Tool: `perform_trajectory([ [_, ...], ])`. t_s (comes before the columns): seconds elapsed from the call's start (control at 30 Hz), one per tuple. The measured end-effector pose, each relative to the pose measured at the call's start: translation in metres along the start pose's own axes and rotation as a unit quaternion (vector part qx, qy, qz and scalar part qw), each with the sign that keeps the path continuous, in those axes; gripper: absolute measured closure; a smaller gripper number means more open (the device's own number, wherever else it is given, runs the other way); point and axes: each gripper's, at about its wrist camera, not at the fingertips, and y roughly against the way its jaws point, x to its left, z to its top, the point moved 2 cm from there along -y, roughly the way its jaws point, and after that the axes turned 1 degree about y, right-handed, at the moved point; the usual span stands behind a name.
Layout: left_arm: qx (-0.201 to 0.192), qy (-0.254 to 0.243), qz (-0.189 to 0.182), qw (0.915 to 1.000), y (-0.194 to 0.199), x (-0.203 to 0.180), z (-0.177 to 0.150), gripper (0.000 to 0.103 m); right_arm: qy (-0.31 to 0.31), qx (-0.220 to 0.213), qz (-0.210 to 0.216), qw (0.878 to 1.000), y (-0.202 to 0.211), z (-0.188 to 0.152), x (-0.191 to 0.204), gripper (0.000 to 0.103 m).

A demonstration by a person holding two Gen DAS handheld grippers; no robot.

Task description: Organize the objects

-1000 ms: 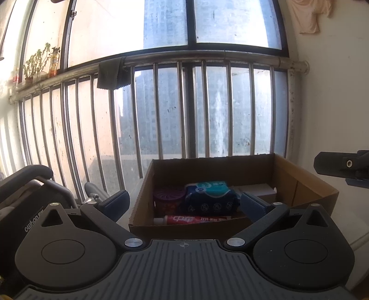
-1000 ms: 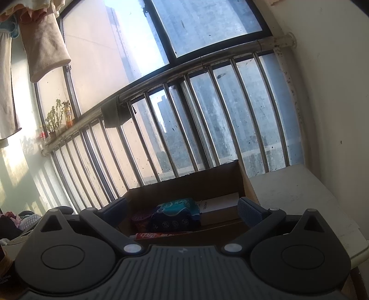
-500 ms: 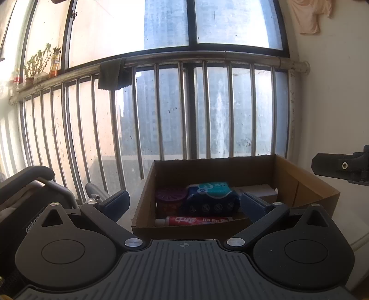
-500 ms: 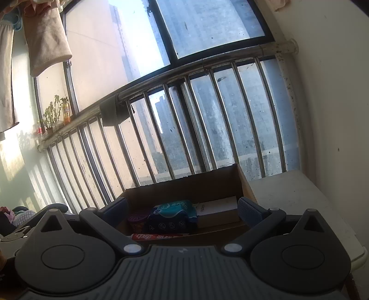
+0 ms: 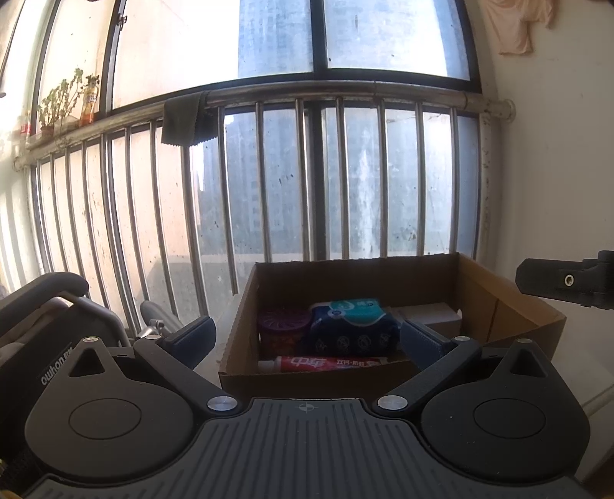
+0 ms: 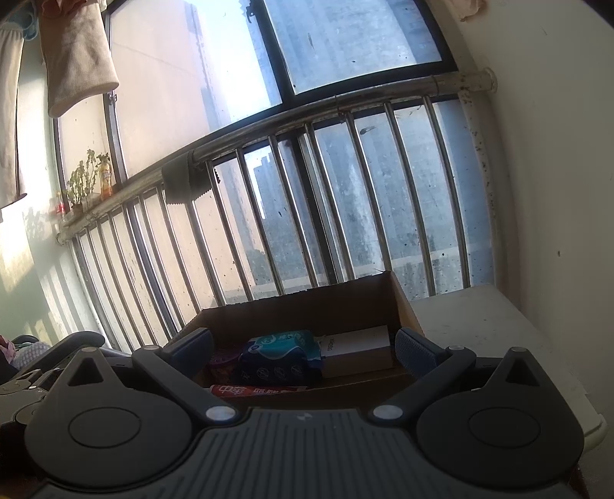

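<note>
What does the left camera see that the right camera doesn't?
Only the left wrist view shows the other tool's black side poking in at the right edge, and a peach cloth hanging on the wall.

Only the right wrist view shows the white table top beside the box, and a ribbed beige garment hanging top left.

Both show the cardboard box holding a blue tissue pack, a red toothpaste tube, a purple round container and a white box, plus the window bars.

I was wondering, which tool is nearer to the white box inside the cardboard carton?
Probably the right. The right tool faces the white box over the near wall of the carton; the left tool sits further back and leftward.
</note>
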Motion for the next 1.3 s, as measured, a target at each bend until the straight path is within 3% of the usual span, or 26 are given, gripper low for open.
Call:
perform_trajectory([
  [1.3, -0.002, -0.005, 0.003, 1.0000, 0.0011, -0.0006, -0.0012, 0.000, 0.004, 0.014, -0.008, 1.000, -0.0037, -0.0047, -0.0048, 0.000],
])
